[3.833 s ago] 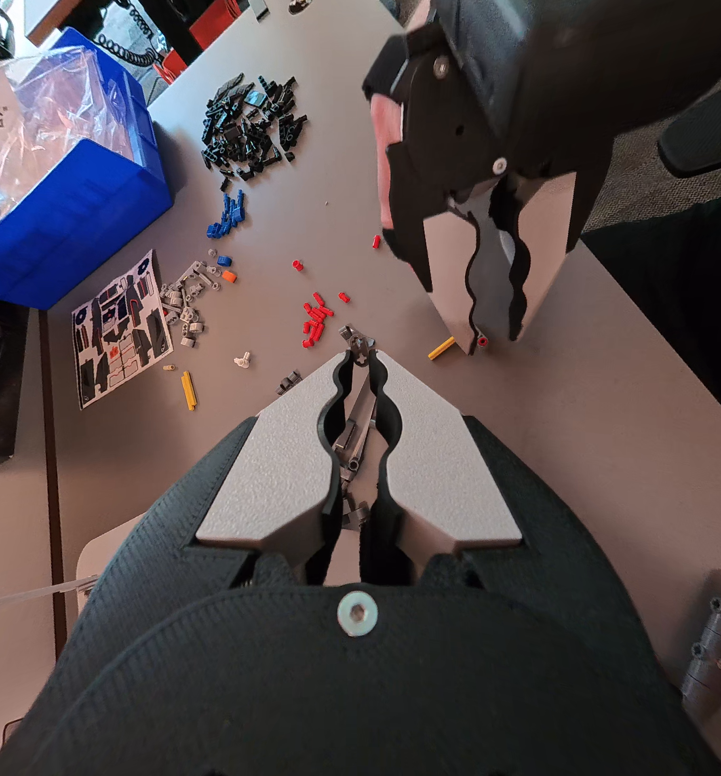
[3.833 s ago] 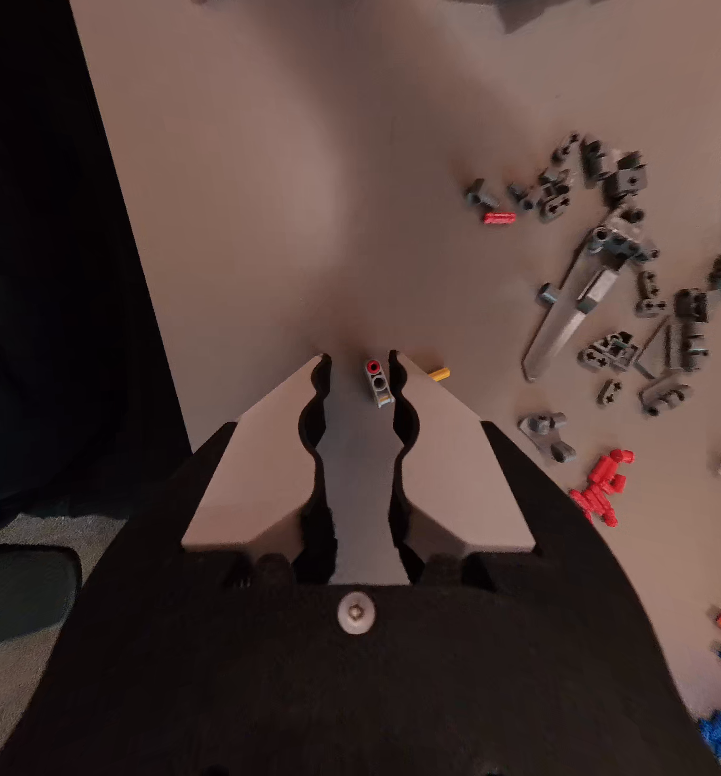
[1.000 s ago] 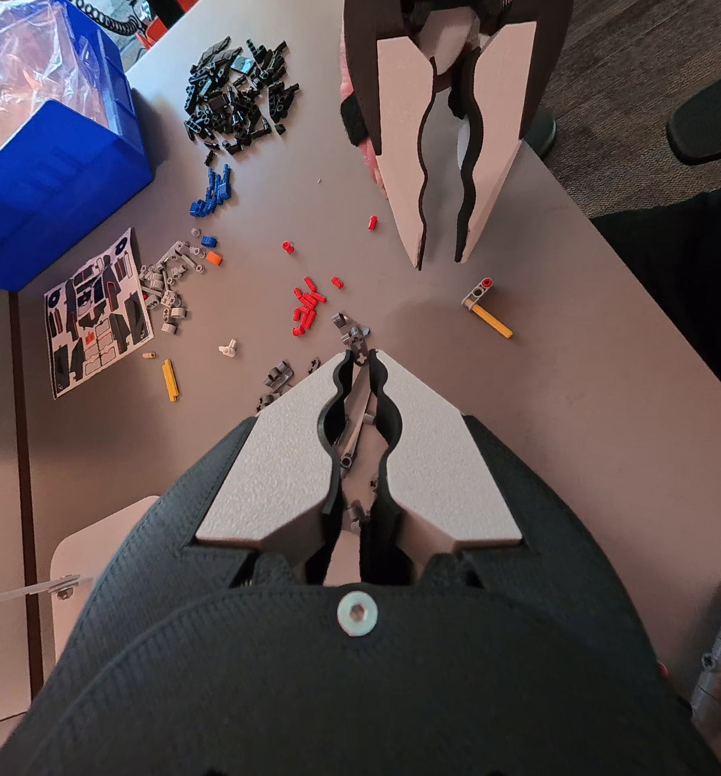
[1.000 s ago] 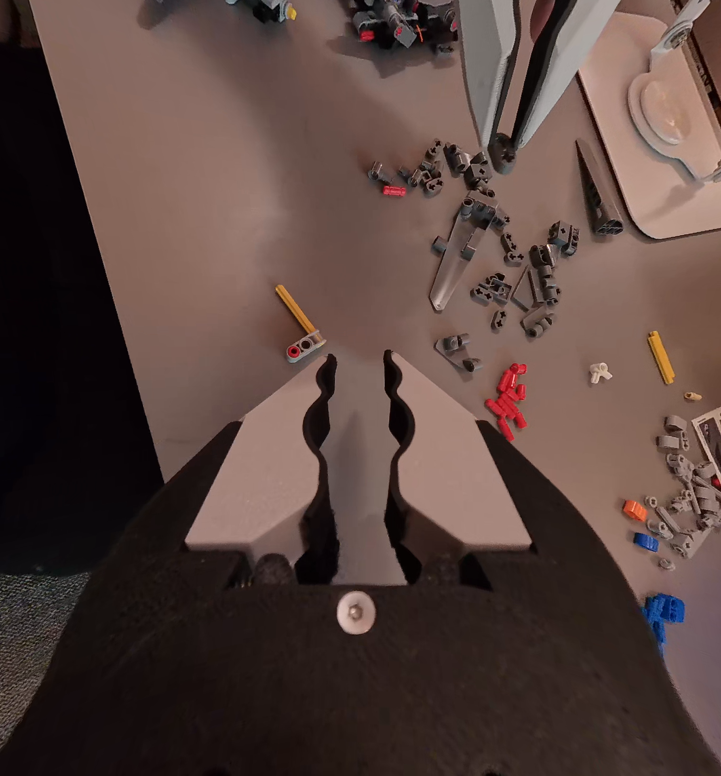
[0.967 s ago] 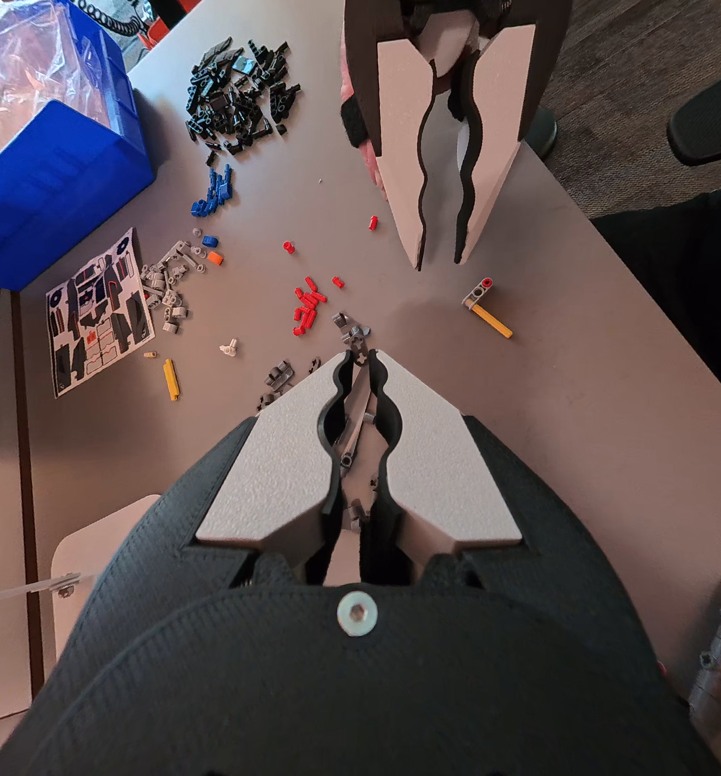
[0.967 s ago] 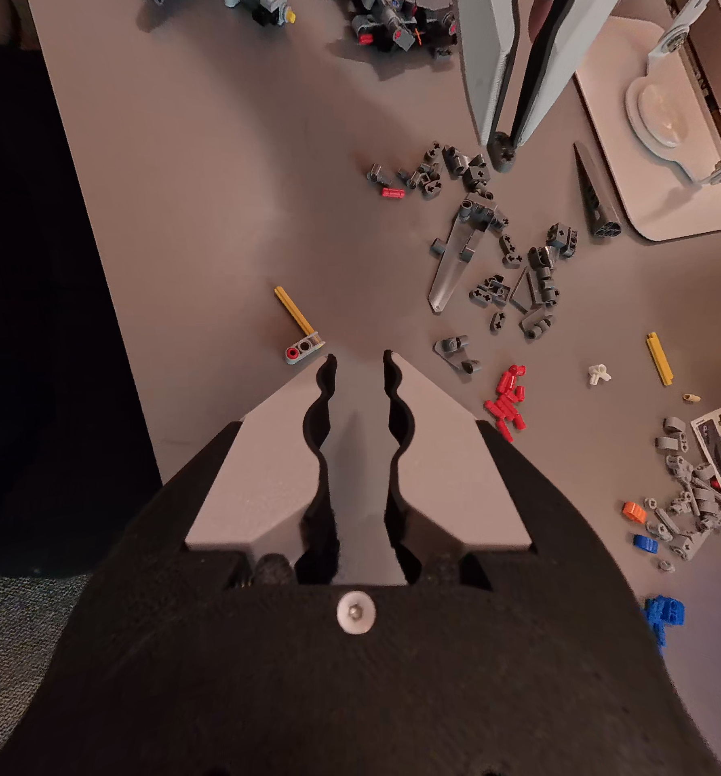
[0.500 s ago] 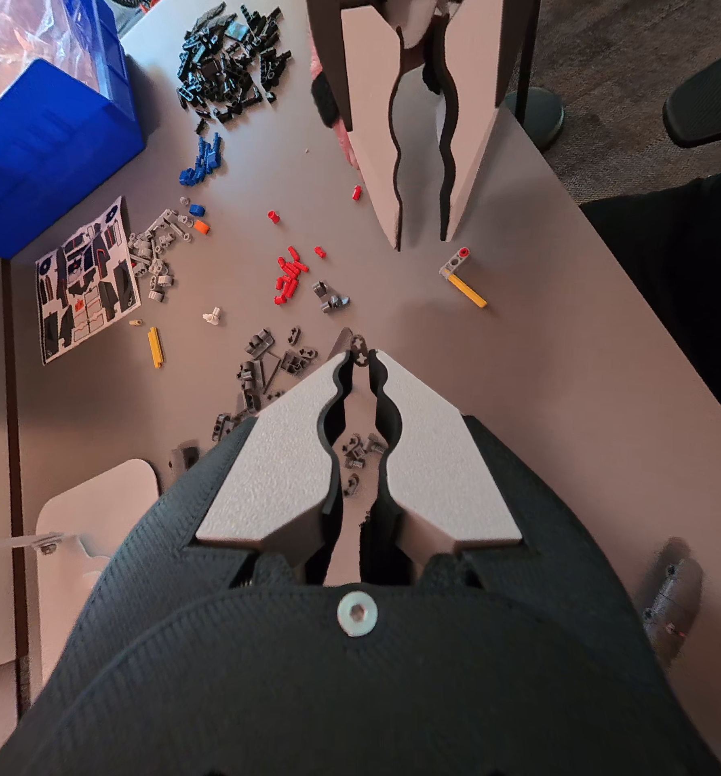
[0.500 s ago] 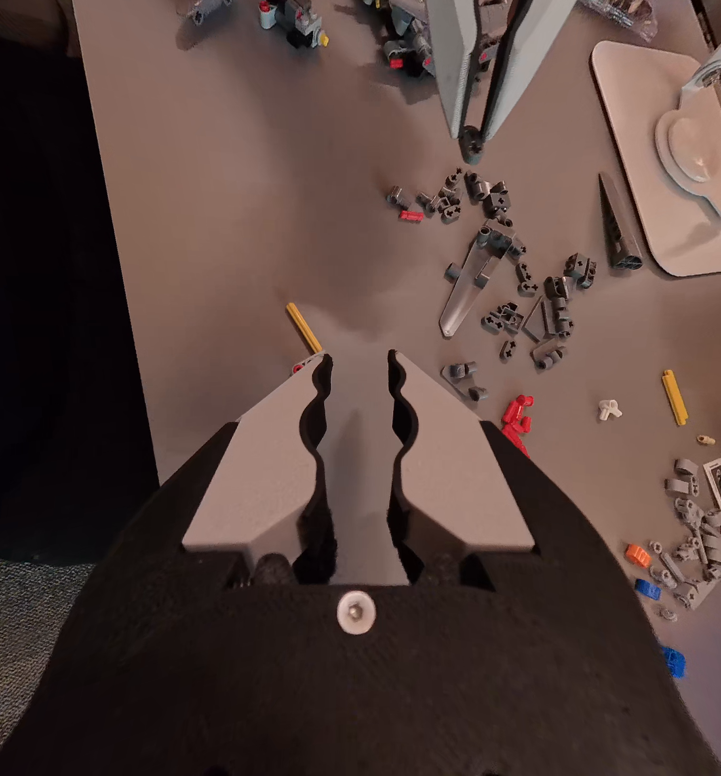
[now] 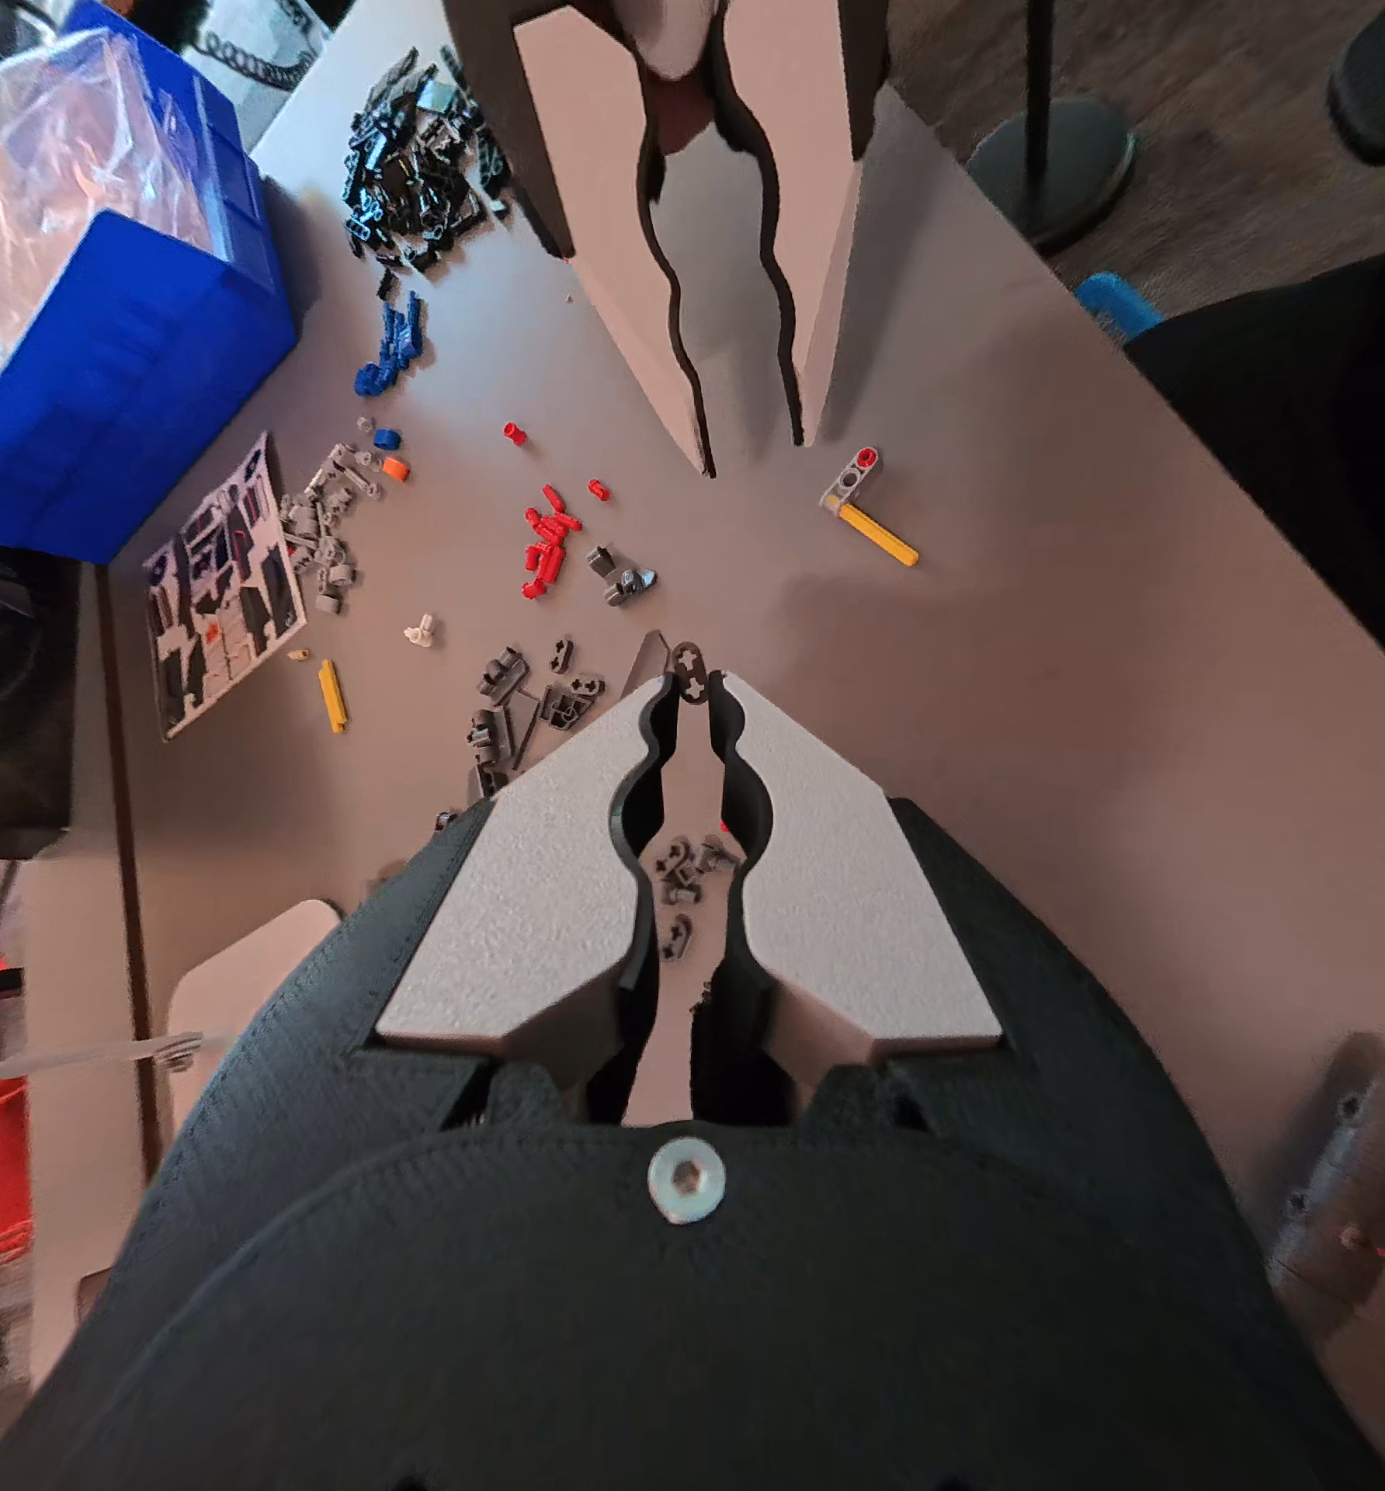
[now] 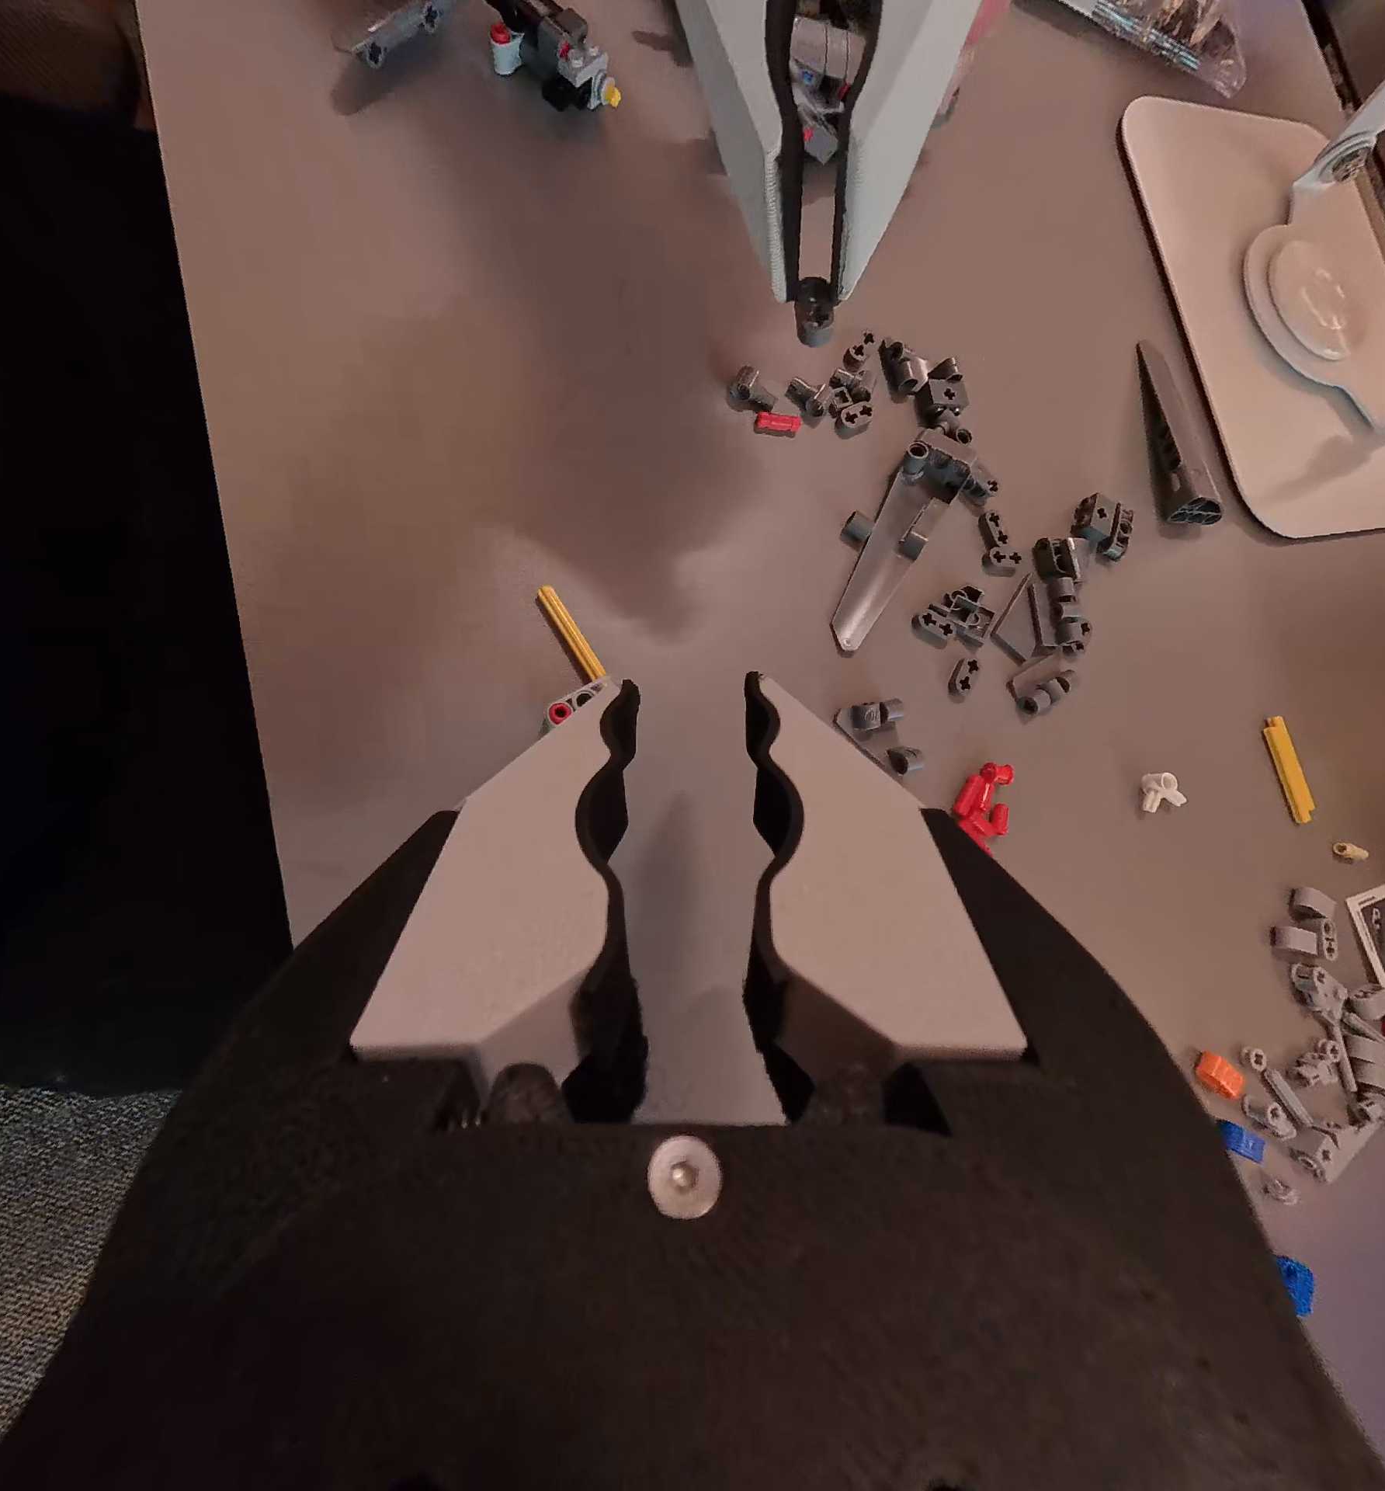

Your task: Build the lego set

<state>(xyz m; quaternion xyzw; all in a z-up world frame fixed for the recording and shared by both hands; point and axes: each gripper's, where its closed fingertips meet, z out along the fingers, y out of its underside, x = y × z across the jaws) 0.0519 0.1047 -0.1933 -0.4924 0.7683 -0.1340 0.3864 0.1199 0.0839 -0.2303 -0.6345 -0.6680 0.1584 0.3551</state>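
Since a second ago the left gripper [image 9: 693,684] has risen off the grey table [image 9: 1076,726], carrying a small dark grey two-hole connector [image 9: 691,671] away from the loose dark grey pieces [image 9: 528,710], which now lie below and to its left; the long translucent grey blade piece once seen between its fingers now lies on the table among those pieces [image 10: 887,557]. The right gripper [image 10: 689,686] has shifted too, so the yellow axle with its grey connector and red pin [image 10: 572,666] now sits just beside its left fingertip, partly covered by that finger.

The left gripper's two pads pinch the lower half of the connector, and its upper cross-hole sticks out past the fingertips. In the right wrist view the connector shows as a dark round end at the tip of the closed fingers [image 10: 814,311].

The right gripper's jaws stand apart with only bare table between them. In the left wrist view it hangs above the table [image 9: 750,452], near the yellow axle assembly [image 9: 867,512].

Around them lie a cluster of red pins [image 9: 548,540], a black parts pile [image 9: 419,181], blue pieces [image 9: 391,355], light grey pieces [image 9: 326,524], a sticker sheet [image 9: 217,589] and a blue bin [image 9: 116,379] with a clear plastic bag [image 9: 68,153].
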